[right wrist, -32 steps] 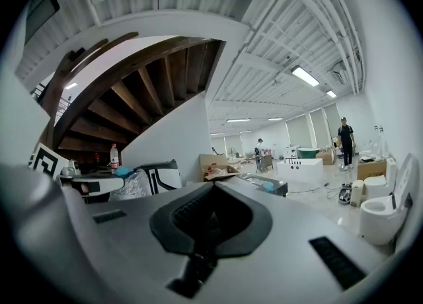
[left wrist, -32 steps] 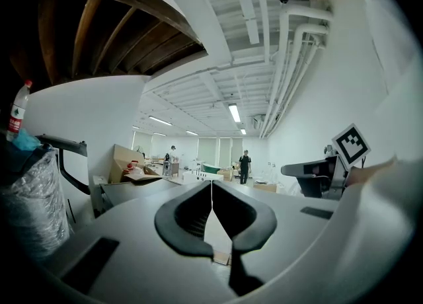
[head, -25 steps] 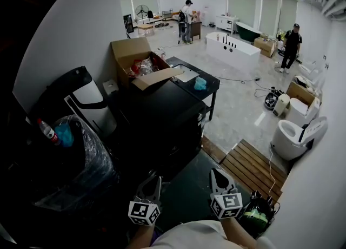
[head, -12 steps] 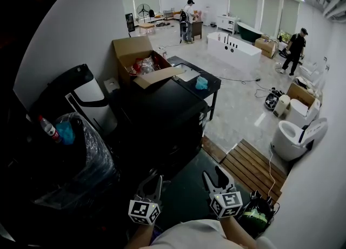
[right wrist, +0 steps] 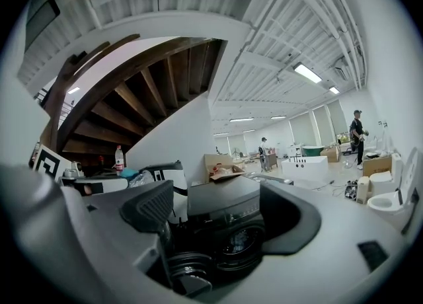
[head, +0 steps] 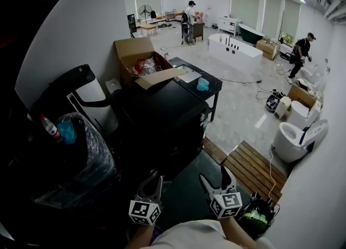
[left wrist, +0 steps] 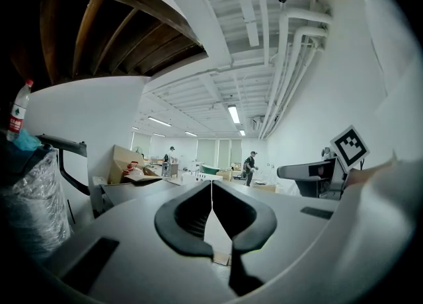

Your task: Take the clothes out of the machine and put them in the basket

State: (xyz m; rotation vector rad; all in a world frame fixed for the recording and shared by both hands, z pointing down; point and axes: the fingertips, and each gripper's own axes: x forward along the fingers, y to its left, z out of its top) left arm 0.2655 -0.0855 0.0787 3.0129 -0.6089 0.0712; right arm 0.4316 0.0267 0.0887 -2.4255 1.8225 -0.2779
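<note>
Two tools are facing the black washing machine (head: 162, 115): my left gripper (head: 153, 184) is sitting with its jaws pressed together on nothing, while my right gripper (head: 216, 176) has just been spreading its jaws wide, nothing between them. Any clothes are lying unseen behind the round door (right wrist: 243, 238), which is looking shut; I am making out no basket. I am judging the door comes first: I should be lining the open jaws squarely on its edge and pulling gently along its swing, not yanking.
</note>
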